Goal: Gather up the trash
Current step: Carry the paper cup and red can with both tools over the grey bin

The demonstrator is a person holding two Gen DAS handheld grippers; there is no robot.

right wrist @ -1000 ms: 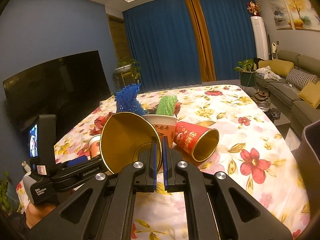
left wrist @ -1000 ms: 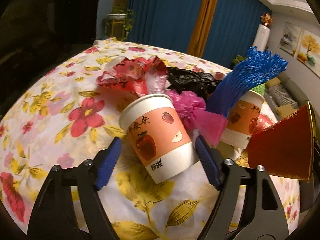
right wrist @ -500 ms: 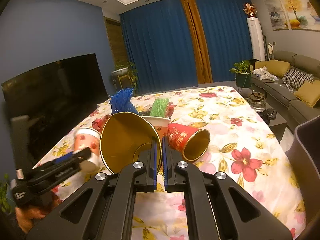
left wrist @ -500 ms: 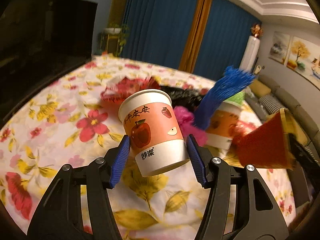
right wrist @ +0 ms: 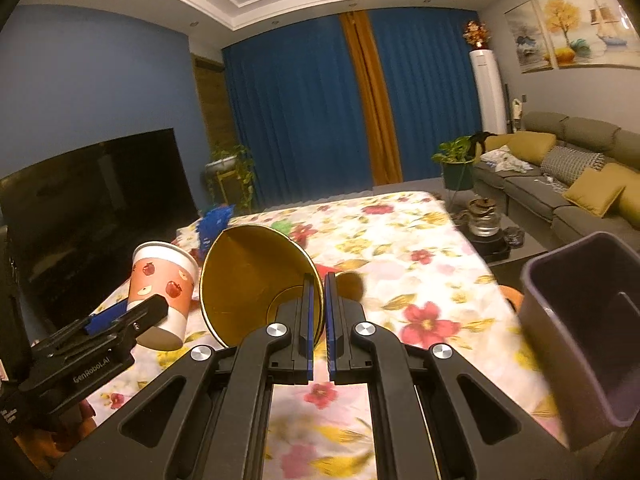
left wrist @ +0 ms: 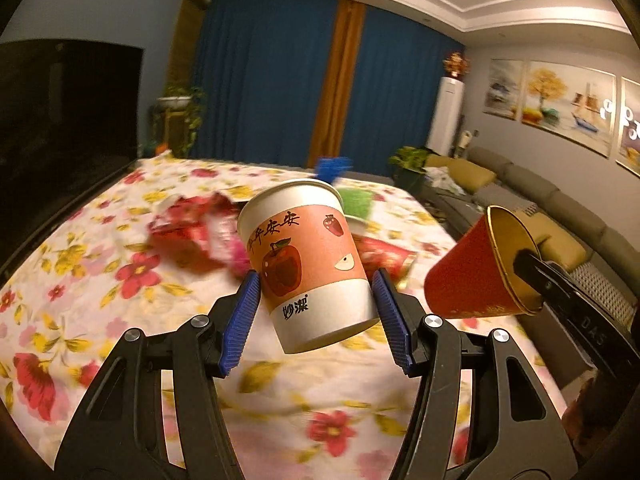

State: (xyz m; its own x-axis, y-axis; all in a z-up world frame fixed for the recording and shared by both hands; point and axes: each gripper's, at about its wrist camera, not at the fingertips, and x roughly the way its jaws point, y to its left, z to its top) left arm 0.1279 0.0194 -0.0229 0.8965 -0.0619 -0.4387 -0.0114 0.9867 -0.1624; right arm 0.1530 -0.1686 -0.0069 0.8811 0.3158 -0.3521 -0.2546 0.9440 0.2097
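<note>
Bin interior bare, cups outside

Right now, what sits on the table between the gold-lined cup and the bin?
Only flowered tablecloth, seen in the right wrist view, between the cup and bin.

Floral-clothed table with crumpled red wrappers, a green scrap, blue netting.

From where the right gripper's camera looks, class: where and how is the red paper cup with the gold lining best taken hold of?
By its rim wall. The red paper cup with the gold lining opens toward the camera, too wide to straddle, so one finger goes inside and one outside, coming from the mouth side. The right gripper pinches it exactly so; the left gripper instead clamps the apple-printed white paper cup across its body.
</note>
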